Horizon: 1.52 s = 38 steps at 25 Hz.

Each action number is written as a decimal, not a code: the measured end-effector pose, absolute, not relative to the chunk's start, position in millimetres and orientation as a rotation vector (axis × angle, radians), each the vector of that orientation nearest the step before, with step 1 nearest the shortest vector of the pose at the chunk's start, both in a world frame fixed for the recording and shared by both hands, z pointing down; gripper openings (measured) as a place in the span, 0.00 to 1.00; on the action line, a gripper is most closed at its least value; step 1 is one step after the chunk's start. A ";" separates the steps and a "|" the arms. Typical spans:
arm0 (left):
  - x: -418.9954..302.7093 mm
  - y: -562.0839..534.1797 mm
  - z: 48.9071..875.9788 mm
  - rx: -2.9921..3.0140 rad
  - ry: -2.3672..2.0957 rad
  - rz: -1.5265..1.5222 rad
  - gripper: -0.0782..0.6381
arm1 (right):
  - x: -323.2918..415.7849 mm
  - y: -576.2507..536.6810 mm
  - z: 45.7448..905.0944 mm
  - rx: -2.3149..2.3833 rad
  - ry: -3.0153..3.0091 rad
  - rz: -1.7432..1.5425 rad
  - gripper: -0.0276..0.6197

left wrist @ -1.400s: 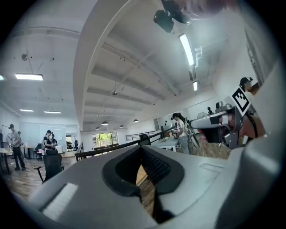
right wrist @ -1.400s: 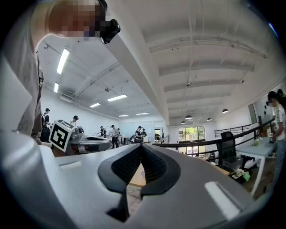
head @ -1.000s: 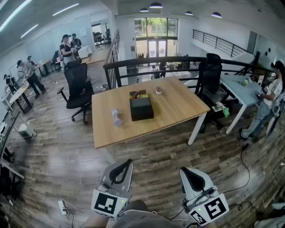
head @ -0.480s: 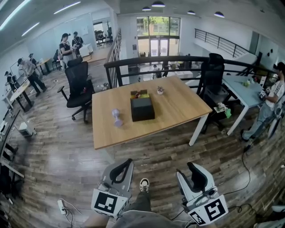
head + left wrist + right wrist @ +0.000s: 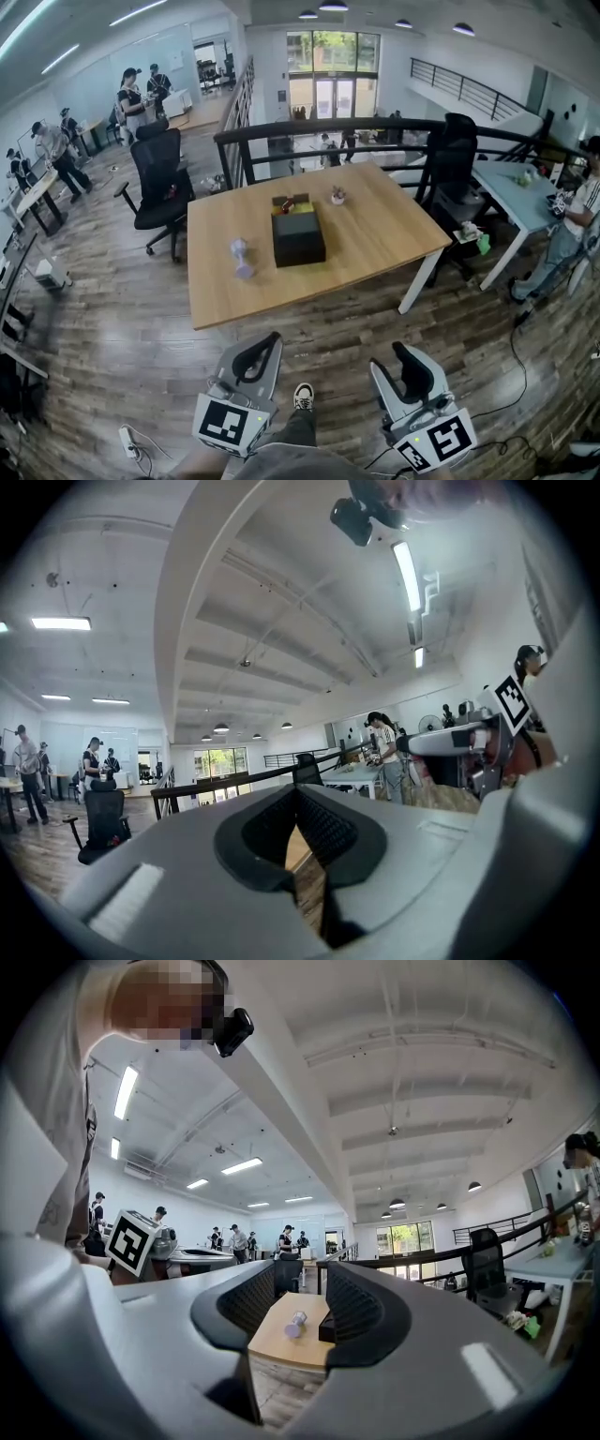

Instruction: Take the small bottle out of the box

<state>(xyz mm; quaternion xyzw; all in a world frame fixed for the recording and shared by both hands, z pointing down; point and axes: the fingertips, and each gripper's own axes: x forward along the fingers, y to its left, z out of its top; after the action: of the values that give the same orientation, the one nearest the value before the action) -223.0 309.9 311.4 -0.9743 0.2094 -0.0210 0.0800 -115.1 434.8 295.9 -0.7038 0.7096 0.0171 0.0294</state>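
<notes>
**Heading in for the box, both grippers empty**

Right gripper [image 5: 302, 1277] first: its jaws stand apart with only air between them. They have just been opening, so it looks like it's getting ready early. Left gripper [image 5: 300, 797] is the opposite, tips pinched together, and nothing in it either. Both point level, out ahead of the person, and hang over the wood floor [image 5: 337, 328], well short of the table [image 5: 384, 234].

Out on that table, the black box [image 5: 298, 240] sits about in the middle. From this far off I can't see inside it or tell if its top is a lid. So I can't place the small bottle itself; presumably it's in there. There's a lilac bottle-shaped thing [image 5: 241, 257] lying on its side on the tabletop, left of the box in the head view and apart from it. Could be a bottle, but it's clearly not in the box.

So my read: this is the approach step, and the actual task hasn't started. The next move calls for closing the gap to the table edge. Then the right gripper needs to come up over the box and tip down enough to look in. If there's a lid, that has to go first. The left one would need to open to help, or steady the box while the other lifts the bottle out.
</notes>
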 end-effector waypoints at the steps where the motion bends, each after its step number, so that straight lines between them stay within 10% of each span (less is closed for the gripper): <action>1: -217.5 300.1 311.1 -2.917 0.630 -0.067 0.11 | -109.7 425.1 296.0 -2.174 2.190 0.045 0.28; 38: -75.6 -67.0 315.6 -3.024 0.692 -0.105 0.11 | 40.0 33.9 311.6 -2.165 2.463 -0.077 0.28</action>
<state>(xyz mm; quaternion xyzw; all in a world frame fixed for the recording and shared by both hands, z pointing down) -75.6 -67.0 315.6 -0.9741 0.2228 -0.0340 0.0191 40.0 33.9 311.6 -0.6585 0.7490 -0.0234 -0.0693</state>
